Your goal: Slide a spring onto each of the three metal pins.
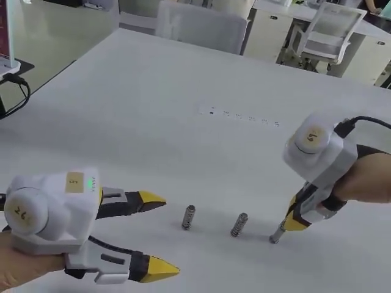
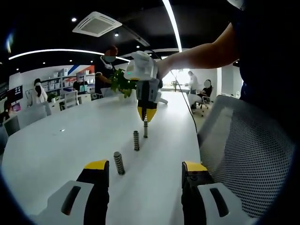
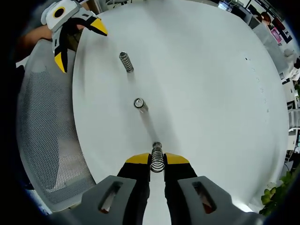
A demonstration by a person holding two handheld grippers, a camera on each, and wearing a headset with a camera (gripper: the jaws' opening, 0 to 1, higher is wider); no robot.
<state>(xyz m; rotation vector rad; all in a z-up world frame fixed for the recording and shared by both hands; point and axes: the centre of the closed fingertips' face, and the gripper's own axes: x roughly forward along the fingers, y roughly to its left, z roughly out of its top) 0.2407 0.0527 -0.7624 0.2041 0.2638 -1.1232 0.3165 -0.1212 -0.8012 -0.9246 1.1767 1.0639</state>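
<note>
Two springs (image 1: 189,217) (image 1: 239,224) stand upright on pins in a row on the white table (image 1: 183,122). The third spring (image 3: 157,162) is pinched between the yellow tips of my right gripper (image 3: 157,160), which is shut on it and holds it over the third pin (image 1: 276,235) at the right end of the row. My left gripper (image 1: 160,234) hovers open and empty just left of the row. In the left gripper view the three springs (image 2: 119,162) (image 2: 136,140) (image 2: 145,127) line up ahead of its open jaws, with the right gripper (image 2: 146,114) on the farthest.
A grey mesh chair (image 2: 243,140) stands at the table's near edge. White office chairs (image 1: 324,30) stand beyond the far edge. A black cable (image 1: 18,91) lies at the far left. People sit in the background of the left gripper view.
</note>
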